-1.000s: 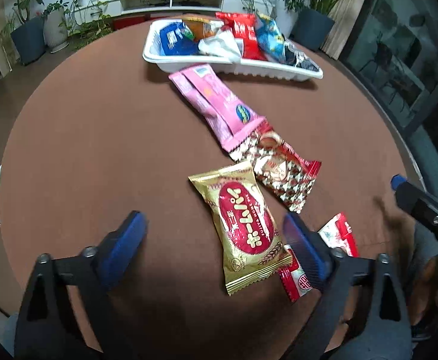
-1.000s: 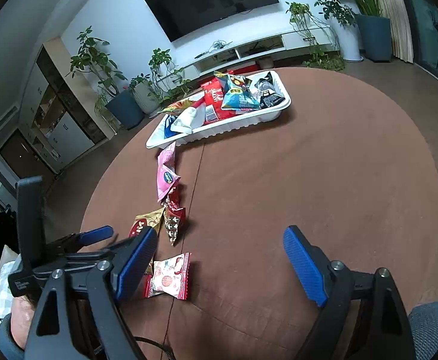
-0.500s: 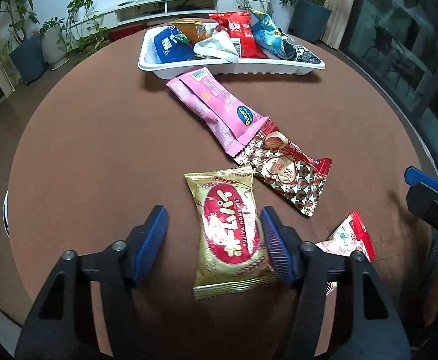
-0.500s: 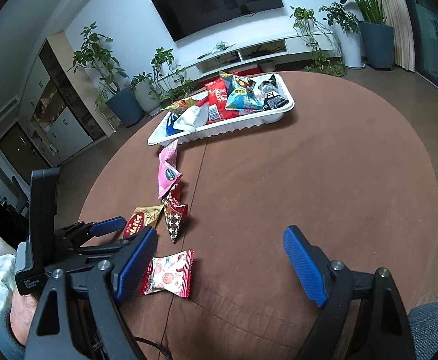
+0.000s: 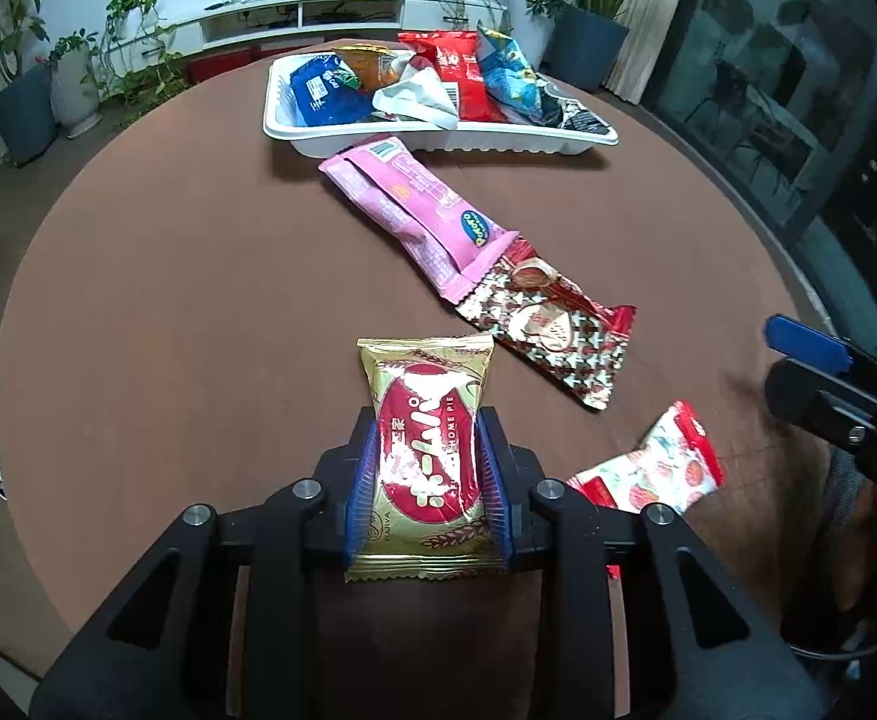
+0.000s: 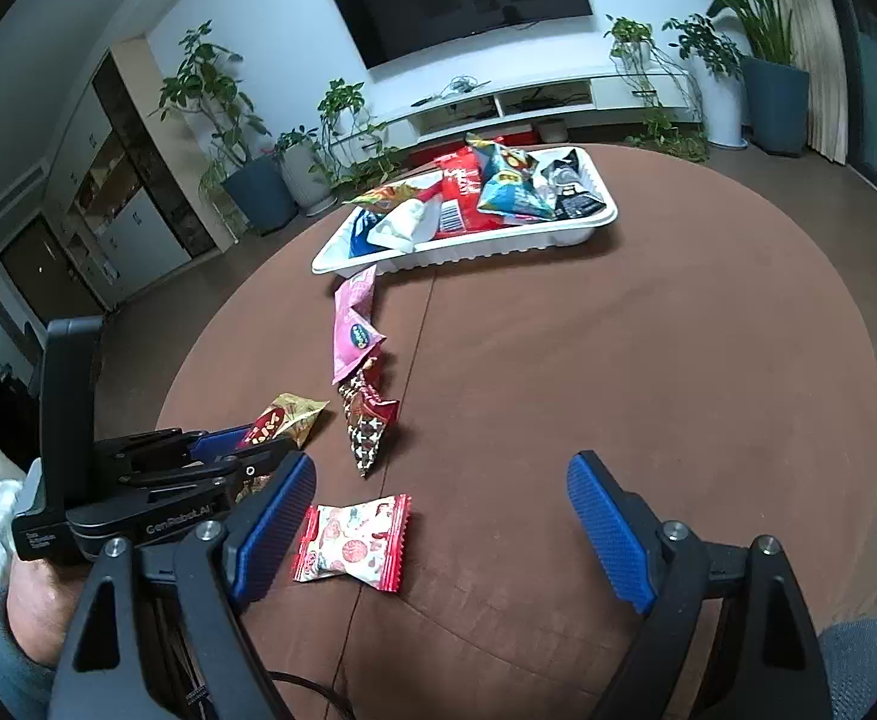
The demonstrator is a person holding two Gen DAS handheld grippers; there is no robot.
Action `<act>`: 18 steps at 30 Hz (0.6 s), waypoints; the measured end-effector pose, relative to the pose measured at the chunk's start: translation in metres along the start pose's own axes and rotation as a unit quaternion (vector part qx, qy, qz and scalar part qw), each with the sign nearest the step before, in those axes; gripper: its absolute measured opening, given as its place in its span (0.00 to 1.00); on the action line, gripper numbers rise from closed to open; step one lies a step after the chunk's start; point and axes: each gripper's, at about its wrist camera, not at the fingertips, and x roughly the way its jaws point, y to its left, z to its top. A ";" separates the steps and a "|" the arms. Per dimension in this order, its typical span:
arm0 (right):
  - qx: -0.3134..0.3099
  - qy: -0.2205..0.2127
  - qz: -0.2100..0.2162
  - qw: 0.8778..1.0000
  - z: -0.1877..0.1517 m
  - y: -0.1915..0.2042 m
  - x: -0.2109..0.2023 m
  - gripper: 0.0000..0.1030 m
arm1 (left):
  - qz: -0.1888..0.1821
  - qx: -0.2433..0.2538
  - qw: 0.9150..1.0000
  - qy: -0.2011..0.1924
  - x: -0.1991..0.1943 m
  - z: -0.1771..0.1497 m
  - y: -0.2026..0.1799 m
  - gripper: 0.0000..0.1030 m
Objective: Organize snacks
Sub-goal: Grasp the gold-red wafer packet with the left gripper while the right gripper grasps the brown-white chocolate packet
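While the left gripper (image 5: 428, 480) was clamped across the gold pie packet (image 5: 426, 450), its blue pads pressed both long sides and the wrapper bowed slightly between them. The packet lay at the near end of a loose line of snacks leading away toward the white tray (image 5: 438, 144), which sat at the far side of the brown table (image 5: 168, 300). Next toward the tray came the checkered red packet (image 5: 549, 330), then the pink packet (image 5: 414, 210), whose far end nearly reached the tray's front wall. The tray already held a heap of bags. Farthest from the tray, beside the gold packet, lay the strawberry packet (image 6: 351, 546).

The right gripper (image 6: 432, 531) stood wide and held nothing, with the strawberry packet just ahead of its left pad.

The likely trouble was the grip itself: the pads bore on a soft, air-filled wrapper, so it could slide out during the carry, or the pie inside could be crushed if squeezed harder. The tray was crowded, too; a packet dropped on the heap might slip over the low rim. A low carry could also snag the two packets lying on the way.
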 end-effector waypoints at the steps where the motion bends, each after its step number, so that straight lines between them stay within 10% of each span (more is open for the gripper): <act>1: -0.006 0.005 0.001 1.000 0.002 0.003 0.002 0.86 | -0.006 -0.003 1.000 -0.002 -0.002 -0.001 0.001 0.28; 18: -0.116 0.098 0.012 0.988 0.035 0.050 0.088 0.71 | -0.050 -0.078 0.995 -0.033 -0.032 -0.035 0.033 0.28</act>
